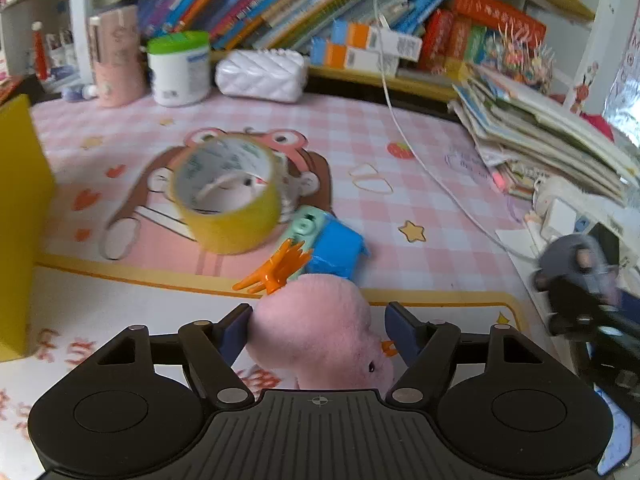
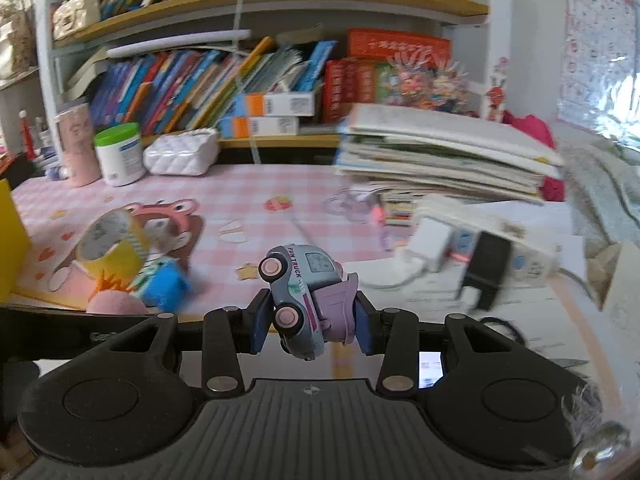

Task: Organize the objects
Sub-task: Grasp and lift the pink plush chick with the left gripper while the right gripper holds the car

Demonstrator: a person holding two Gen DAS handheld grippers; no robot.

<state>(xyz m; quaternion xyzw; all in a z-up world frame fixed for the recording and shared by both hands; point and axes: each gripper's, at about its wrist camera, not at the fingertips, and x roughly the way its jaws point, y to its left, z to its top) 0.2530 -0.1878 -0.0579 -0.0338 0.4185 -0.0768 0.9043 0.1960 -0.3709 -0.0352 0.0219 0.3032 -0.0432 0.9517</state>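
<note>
Standing beside the desk: the left gripper [image 1: 318, 334] straddles a pink plush toy [image 1: 320, 332]. One pad touches its left flank, the other stands just clear, so the jaws are not yet pinching it. Probably lined up for a grab.

The right gripper [image 2: 312, 322] is pressed together on a small toy truck [image 2: 300, 296], carried tilted on its side and lifted off the pink checked mat [image 2: 320, 196]. Likely bound for sorting; a yellow box [image 1: 20, 220] stands at the mat's left edge, possibly the destination.

Count of loose items on the mat:
- one roll of yellow tape [image 1: 228, 196]
- one orange hair claw [image 1: 276, 270]
- one blue-wrapped block [image 1: 336, 250], touching the claw
- one plush

Behind them stand one green-lidded tub [image 1: 180, 68] and one white quilted case [image 1: 262, 74], apparently stored.
</note>
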